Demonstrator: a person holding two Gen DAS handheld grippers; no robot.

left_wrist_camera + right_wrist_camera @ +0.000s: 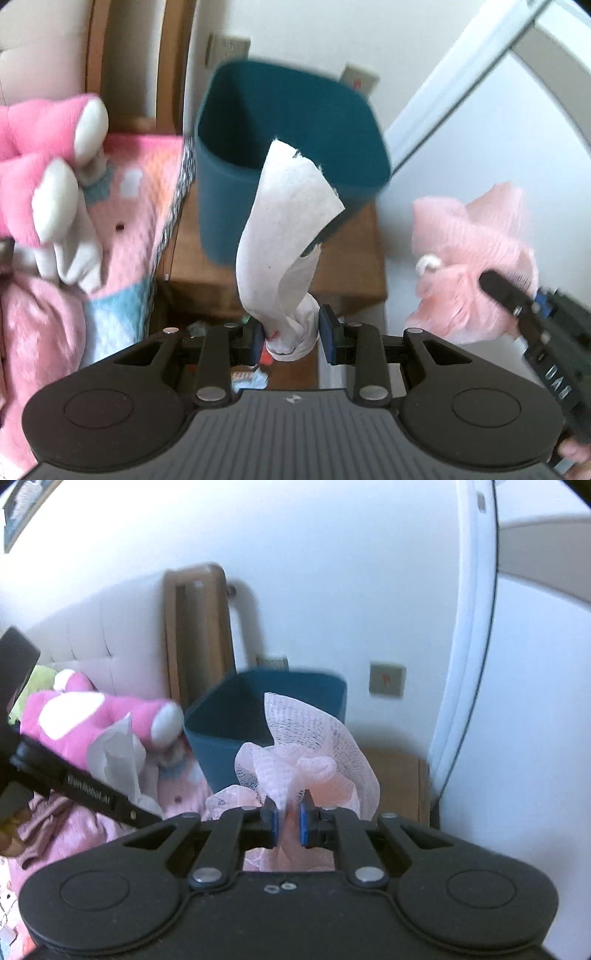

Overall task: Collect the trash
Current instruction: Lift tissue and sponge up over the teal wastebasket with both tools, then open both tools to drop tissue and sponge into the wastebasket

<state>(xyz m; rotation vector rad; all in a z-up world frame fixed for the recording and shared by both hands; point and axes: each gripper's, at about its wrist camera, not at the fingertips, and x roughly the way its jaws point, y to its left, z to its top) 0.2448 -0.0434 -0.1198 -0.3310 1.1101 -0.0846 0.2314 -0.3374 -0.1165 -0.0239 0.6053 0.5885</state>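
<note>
Left tongs (291,334): clamped on the bunched lower end of a white tissue (284,236); its long axis runs up the frame, and the free end flops toward the bin mouth.
Right tongs (288,821): closed on a pink mesh pouf (314,753), which billows above the blue pads.
Bin (288,147): teal, open-topped, standing on a wooden desk (362,266) against the wall; upper centre in both views.
Key relation: the bin lies straight ahead of and above both tongs. In the left view the tissue tip overlaps the near rim, so the left hand looks nearer to a drop; the pouf hangs at mid right of that view, off to the side of the bin.
Left view only: litter low down under the tongs, blurred; the pouf's white cord loop.
Right view only: the tissue seen side-on at centre left, in front of a pink plush toy (92,716) on the bed.
Stage, judged: both pieces lifted, neither yet over the opening.
</note>
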